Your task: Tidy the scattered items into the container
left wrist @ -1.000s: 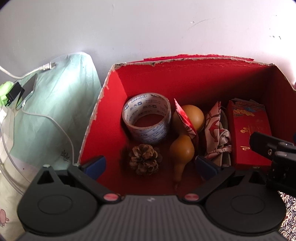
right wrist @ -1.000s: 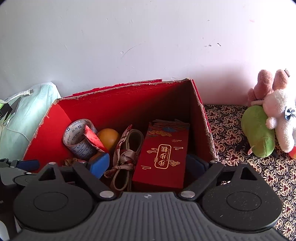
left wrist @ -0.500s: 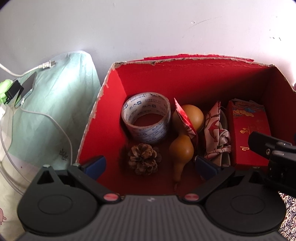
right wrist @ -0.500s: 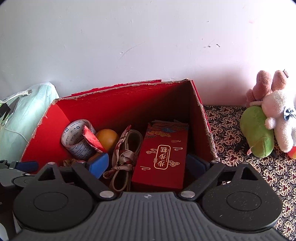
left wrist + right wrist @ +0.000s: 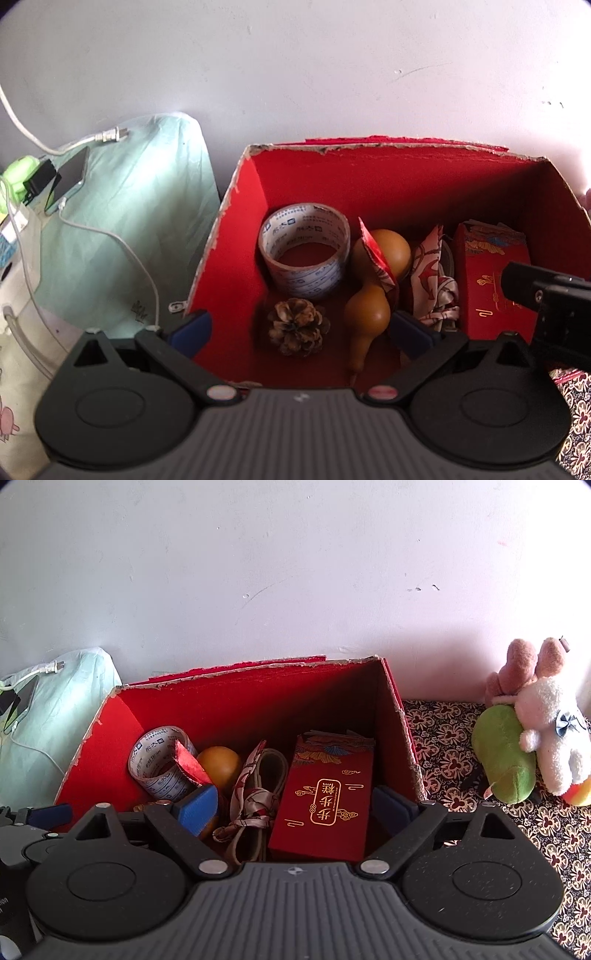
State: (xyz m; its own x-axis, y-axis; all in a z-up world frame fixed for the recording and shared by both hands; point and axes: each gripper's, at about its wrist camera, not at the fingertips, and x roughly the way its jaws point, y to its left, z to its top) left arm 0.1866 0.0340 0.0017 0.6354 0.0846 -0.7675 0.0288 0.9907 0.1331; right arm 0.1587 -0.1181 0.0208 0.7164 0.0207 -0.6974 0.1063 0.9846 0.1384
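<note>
**Hovering over the filled box, both grippers empty**

Holding above the red cardboard box, the left gripper has its jaws spread wide with nothing between them. The right gripper is likewise spread and empty, poised over the right half of the same box.

Contents, left wrist view: tape roll standing against the left rear, pine cone on the floor in front of it, brown gourd lying beside the cone with a red paper scrap leaning on it, patterned ribbon bundle next, and a red gift carton at the right wall.

Judgement: the collecting step looks at or near its end. No loose small items show on the patterned cloth by the box. Plush toys sit well apart to the right; whether they belong to the task I cannot tell. Next move calls for a scan of the surroundings, or a withdrawal.

Writing: gift carton carries gold Chinese characters in a framed label, not confidently readable. Tape roll bears repeated blue print, too small to read.
</note>
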